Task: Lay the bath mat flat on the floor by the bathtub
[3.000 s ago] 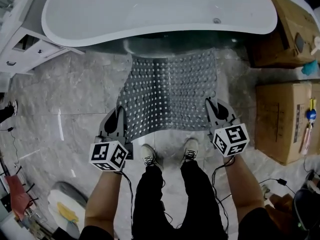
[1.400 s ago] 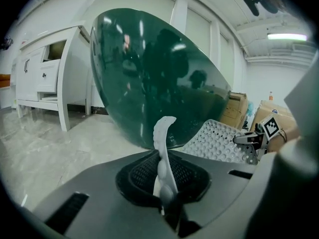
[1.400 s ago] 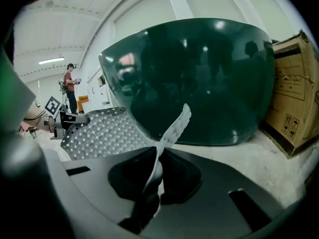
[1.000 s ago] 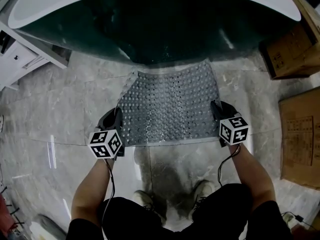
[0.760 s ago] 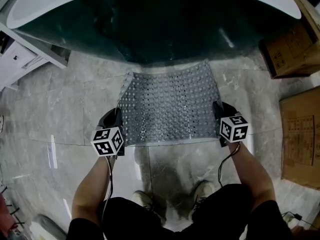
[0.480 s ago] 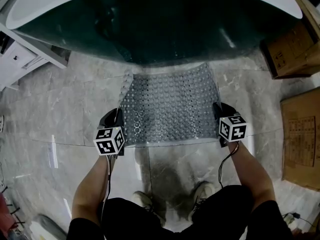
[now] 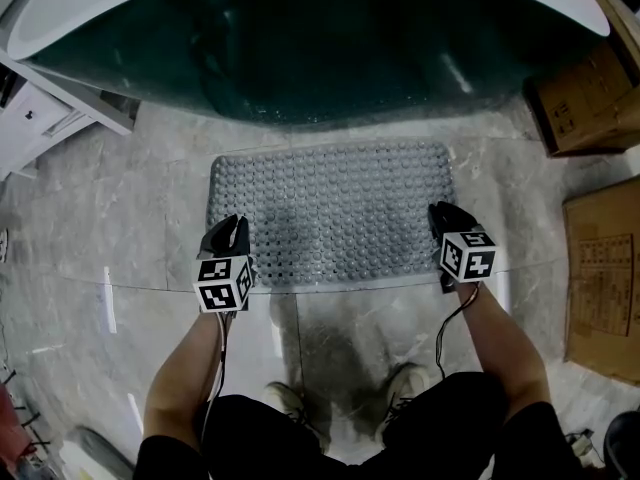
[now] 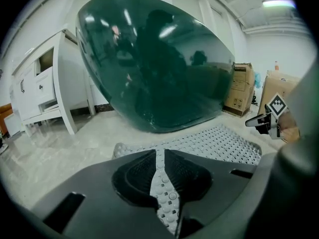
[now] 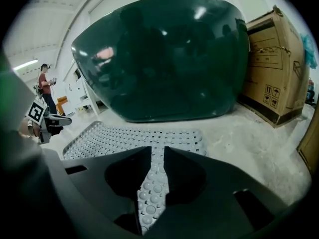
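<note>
Now the bath mat (image 7: pixel 330 213) lies spread flat on the floor (image 7: pixel 140 218) directly in front of the bathtub (image 7: pixel 320 58), its long edge parallel to the tub's dark side and just clear of it. Half a second ago its tub-side corners were drawn in and its near edge hung from both claws; those corners have since dropped outward, and the sheet shows no raised fold. The left claw (image 7: pixel 229 230) sits at the mat's left corner on the side away from the bathtub, the right claw (image 7: pixel 446 216) at the matching right corner. Each claw's jaws stand slightly parted, with flat mat showing through the gap (no edge stands pinched between them). Judged against the task, the mat lies as wanted. Containers: the cardboard boxes (image 7: pixel 590 88) right of the bathtub are closed, contents unseen; the bathtub's interior is out of view
</note>
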`<control>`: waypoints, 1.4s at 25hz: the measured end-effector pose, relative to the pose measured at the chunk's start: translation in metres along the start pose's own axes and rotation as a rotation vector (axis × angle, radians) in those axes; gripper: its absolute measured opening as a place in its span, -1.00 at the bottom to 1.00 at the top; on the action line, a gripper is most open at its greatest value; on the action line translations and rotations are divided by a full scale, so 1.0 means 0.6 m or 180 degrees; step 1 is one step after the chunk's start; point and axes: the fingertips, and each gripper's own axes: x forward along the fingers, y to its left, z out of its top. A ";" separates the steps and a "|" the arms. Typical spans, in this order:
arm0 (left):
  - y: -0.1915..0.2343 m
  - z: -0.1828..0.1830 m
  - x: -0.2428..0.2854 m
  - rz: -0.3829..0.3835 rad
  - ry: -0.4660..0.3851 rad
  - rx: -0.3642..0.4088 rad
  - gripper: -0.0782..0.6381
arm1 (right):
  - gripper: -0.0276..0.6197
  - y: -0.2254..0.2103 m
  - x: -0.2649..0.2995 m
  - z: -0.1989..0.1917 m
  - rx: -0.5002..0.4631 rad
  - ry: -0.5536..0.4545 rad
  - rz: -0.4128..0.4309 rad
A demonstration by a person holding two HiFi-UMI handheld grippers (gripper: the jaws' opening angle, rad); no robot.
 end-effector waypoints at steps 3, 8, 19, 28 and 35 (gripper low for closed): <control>-0.003 0.002 0.002 -0.0004 -0.0004 0.0007 -0.61 | -0.83 0.013 0.000 0.003 -0.0123 0.0003 0.0086; -0.004 0.007 0.002 -0.0023 -0.0020 -0.0020 -0.62 | -0.86 0.037 -0.003 0.012 -0.0328 -0.0032 0.0228; -0.041 0.036 -0.007 -0.0277 -0.0151 -0.0051 -0.73 | -0.86 0.070 -0.019 0.037 -0.0580 -0.0117 0.0366; -0.075 0.082 -0.033 -0.0492 -0.0376 -0.0041 -0.73 | -0.86 0.100 -0.050 0.076 -0.0803 -0.0243 0.0455; -0.124 0.142 -0.076 -0.0753 -0.0651 0.0131 -0.73 | -0.86 0.131 -0.085 0.120 -0.0897 -0.0433 0.0534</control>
